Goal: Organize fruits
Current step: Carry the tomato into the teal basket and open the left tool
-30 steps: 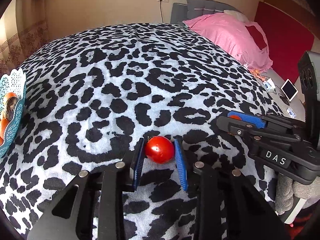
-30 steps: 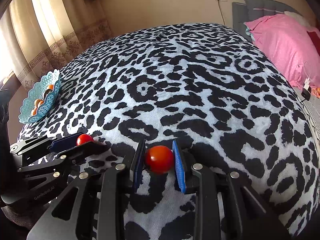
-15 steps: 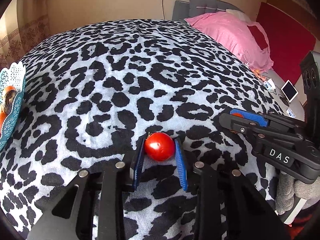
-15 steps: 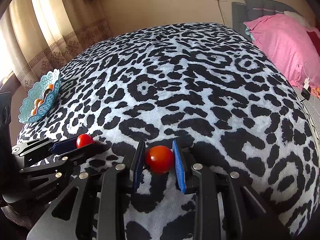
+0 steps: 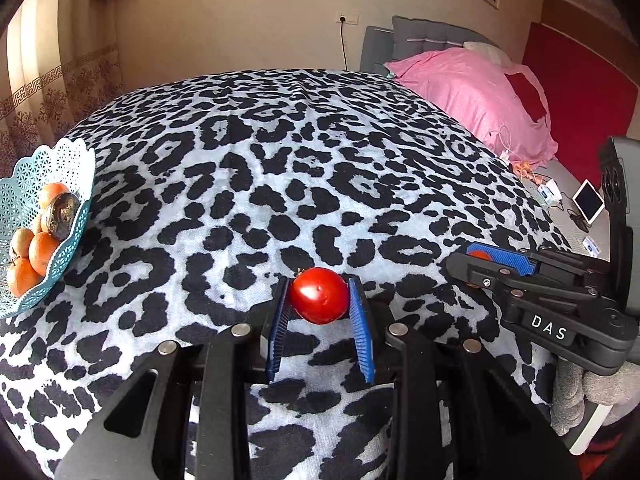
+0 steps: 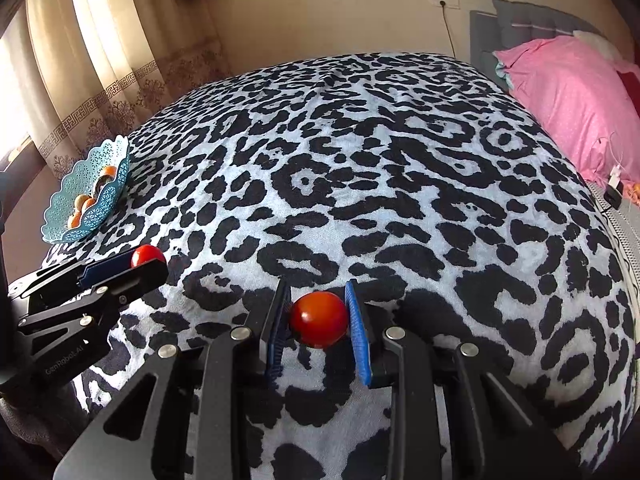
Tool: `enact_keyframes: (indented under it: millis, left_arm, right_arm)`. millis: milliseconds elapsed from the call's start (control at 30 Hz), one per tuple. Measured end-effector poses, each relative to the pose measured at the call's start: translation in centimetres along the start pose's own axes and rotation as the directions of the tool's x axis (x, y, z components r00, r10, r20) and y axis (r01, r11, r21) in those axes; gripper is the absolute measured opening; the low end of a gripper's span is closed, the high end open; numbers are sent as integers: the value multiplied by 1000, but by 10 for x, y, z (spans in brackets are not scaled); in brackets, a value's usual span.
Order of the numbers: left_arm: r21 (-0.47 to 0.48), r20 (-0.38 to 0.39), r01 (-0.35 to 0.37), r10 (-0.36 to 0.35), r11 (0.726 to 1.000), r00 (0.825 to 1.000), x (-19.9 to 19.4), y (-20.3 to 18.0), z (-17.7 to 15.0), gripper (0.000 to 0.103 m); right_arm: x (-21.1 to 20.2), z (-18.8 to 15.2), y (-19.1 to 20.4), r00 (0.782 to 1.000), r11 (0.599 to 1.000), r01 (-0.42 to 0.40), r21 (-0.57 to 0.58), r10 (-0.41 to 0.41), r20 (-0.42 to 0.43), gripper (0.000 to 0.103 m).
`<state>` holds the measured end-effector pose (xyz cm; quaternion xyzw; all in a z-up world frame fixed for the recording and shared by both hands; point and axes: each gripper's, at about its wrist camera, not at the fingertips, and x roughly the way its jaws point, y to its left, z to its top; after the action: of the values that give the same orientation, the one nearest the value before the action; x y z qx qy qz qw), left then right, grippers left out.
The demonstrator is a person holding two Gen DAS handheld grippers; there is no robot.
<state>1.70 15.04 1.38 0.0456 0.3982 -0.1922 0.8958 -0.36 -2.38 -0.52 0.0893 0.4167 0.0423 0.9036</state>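
My left gripper (image 5: pixel 319 294) is shut on a red tomato (image 5: pixel 319 295), held a little above the leopard-print bedspread (image 5: pixel 280 168). My right gripper (image 6: pixel 318 314) is shut on a second red tomato (image 6: pixel 319 319) the same way. Each gripper shows in the other's view: the right gripper (image 5: pixel 486 258) at the right edge, the left gripper (image 6: pixel 146 260) at the left with its tomato (image 6: pixel 148 255) peeking out. A teal lattice fruit basket (image 5: pixel 82 184) with oranges (image 5: pixel 42 246) and a dark round fruit stands at the bed's far left; the same basket (image 6: pixel 116 184) appears in the right wrist view.
A pink pillow (image 5: pixel 472 92) and grey headboard (image 5: pixel 420 36) lie at the far right. Small devices and cables (image 5: pixel 588 202) sit beside the bed on the right. Curtains (image 6: pixel 80 60) hang behind the basket. Wide open bedspread stretches between the grippers and the basket.
The left gripper has lifted and swung left with its tomato, bringing the basket further into its view. The right gripper has hardly moved.
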Motion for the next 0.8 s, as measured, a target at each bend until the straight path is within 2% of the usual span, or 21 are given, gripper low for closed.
enact_keyframes:
  millis: [800]
  left_arm:
    - [-97,65,-55,62,994,996,-29,58,-1,30]
  right_arm:
    - [9,13,46,1000,997,-25,-76,24,-15,28]
